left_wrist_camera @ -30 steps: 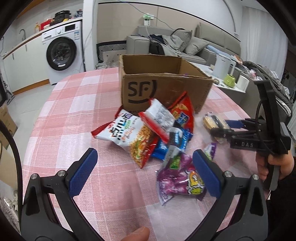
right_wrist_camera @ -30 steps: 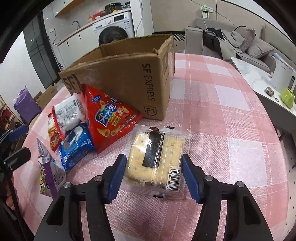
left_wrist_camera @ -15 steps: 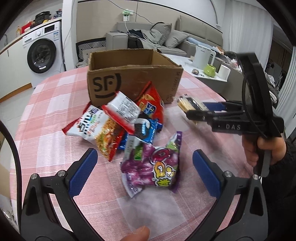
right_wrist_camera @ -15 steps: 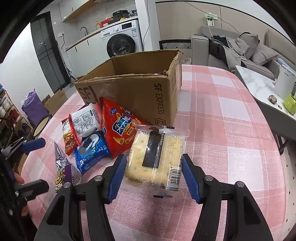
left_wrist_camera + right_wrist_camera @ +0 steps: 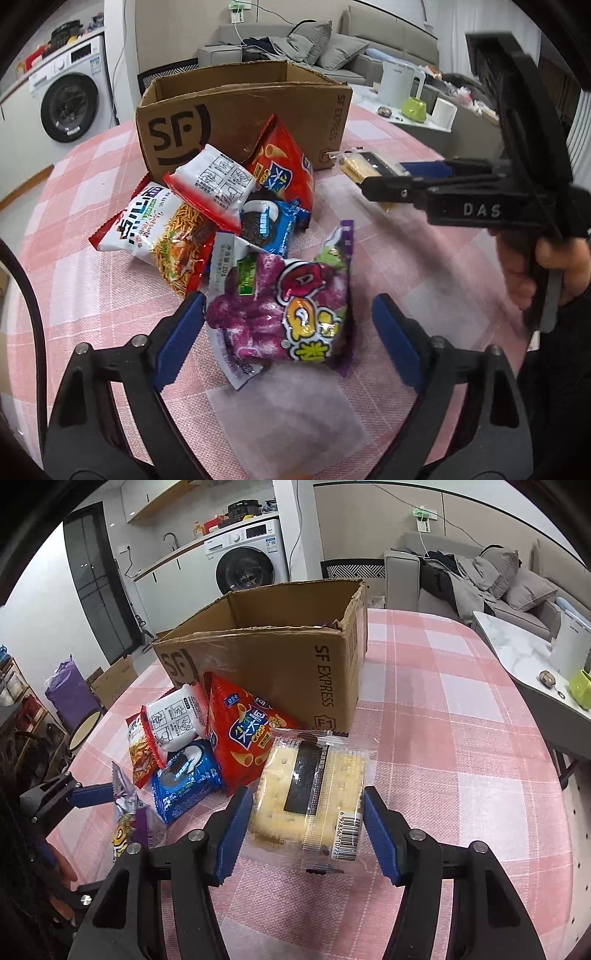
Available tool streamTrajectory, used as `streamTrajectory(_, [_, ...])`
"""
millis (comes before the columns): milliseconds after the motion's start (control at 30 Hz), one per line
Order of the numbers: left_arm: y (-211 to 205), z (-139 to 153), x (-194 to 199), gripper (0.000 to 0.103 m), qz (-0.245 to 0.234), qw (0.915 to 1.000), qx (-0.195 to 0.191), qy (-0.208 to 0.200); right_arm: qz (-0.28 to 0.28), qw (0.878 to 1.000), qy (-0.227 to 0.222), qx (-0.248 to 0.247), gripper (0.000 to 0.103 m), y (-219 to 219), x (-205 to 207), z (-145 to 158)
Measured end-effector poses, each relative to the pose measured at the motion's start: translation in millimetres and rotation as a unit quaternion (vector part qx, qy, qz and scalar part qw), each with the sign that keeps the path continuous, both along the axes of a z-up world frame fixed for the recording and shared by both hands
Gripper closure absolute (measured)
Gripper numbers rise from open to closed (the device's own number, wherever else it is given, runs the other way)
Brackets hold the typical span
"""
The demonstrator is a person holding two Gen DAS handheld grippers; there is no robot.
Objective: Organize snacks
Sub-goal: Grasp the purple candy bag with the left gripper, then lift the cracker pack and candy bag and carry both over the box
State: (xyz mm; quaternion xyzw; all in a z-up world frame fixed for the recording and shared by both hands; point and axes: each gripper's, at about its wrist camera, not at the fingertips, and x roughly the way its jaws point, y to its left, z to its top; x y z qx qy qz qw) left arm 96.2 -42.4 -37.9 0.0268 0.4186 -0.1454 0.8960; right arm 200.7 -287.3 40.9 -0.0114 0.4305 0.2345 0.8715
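Purple candy bag (image 5: 291, 314) sits between closing, unclamped left gripper (image 5: 288, 332); right gripper (image 5: 306, 830) clamps cracker pack (image 5: 314, 794)

Snack packets (image 5: 236, 221) heaped against open cardboard box (image 5: 240, 110) — cracker pack (image 5: 314, 794) apart, flat.

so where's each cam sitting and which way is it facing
Left wrist: on the left gripper, aimed down over the purple candy bag toward the cardboard box; the right gripper and hand show.
Right wrist: on the right gripper, which grips the cracker pack; the left gripper's fingers show.
Shared: box, snack pile, checked tablecloth.
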Motion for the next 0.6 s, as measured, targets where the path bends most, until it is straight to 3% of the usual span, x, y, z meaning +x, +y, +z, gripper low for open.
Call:
streamTrajectory(67, [-1.6,-2.1,0.5,0.025,-0.004,1.0,0.0,0.005,0.001,1.0,-0.001,0.0,0.042,1.1,-0.2,-1.1])
streamTrajectory(233, [-2.8,-3.1,-0.3,0.032,-0.011,0.9999,-0.003,0.007,0.002,1.0,-0.002,0.001,0.042,2.1,-0.8,-1.3])
streamTrajectory(433, [-2.2,0.3,-4.4,0.05,-0.028,0.9994,-0.018,0.0,0.001,1.0,-0.003,0.005,0.042,1.5,-1.4,0.3])
streamTrajectory(600, [-1.0,6.2,-9.4,0.053,-0.032,0.9991,-0.025,-0.011,-0.003,1.0,-0.006,0.01,0.042,-0.7,-1.8,4.1])
